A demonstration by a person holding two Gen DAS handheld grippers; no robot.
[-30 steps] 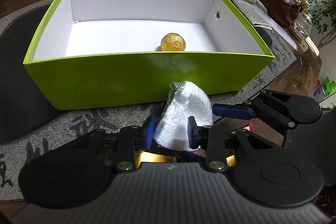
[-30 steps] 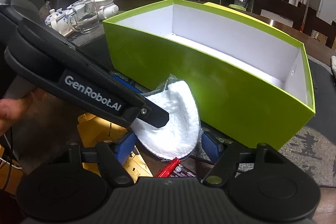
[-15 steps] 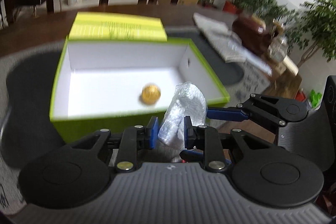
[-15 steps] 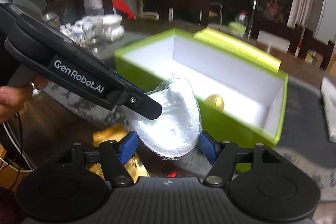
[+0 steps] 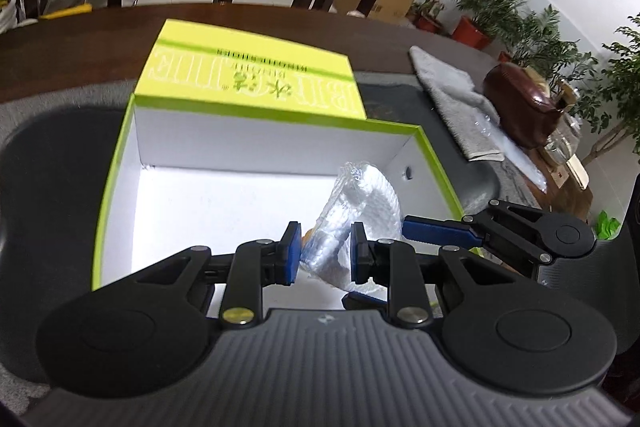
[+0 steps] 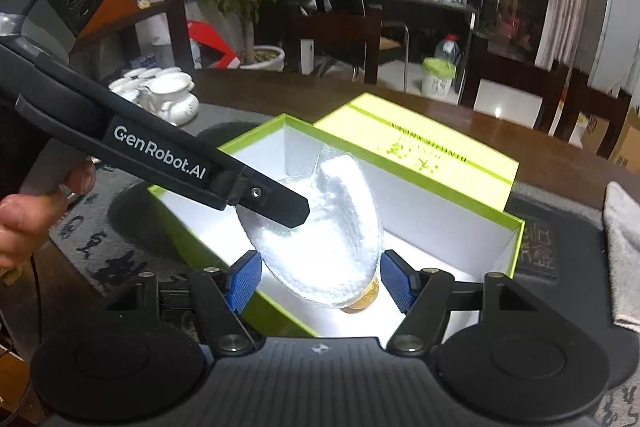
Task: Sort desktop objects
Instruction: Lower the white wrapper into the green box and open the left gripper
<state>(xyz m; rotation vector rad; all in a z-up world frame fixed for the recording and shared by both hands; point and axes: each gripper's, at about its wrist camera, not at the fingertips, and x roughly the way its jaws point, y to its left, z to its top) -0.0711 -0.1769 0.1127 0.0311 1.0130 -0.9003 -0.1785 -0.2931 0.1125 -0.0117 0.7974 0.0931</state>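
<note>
The left gripper [image 5: 325,247] is pinching a white packet [image 5: 360,203], holding it over the open green box [image 5: 116,163]. The right gripper [image 6: 318,277] is spread wide, its pads flanking the packet [image 6: 324,231] without clearly touching it. A gold ball [image 6: 366,297] is lying on the box [image 6: 516,243] floor beneath. The lid [image 5: 248,75] is lying behind the box.
</note>
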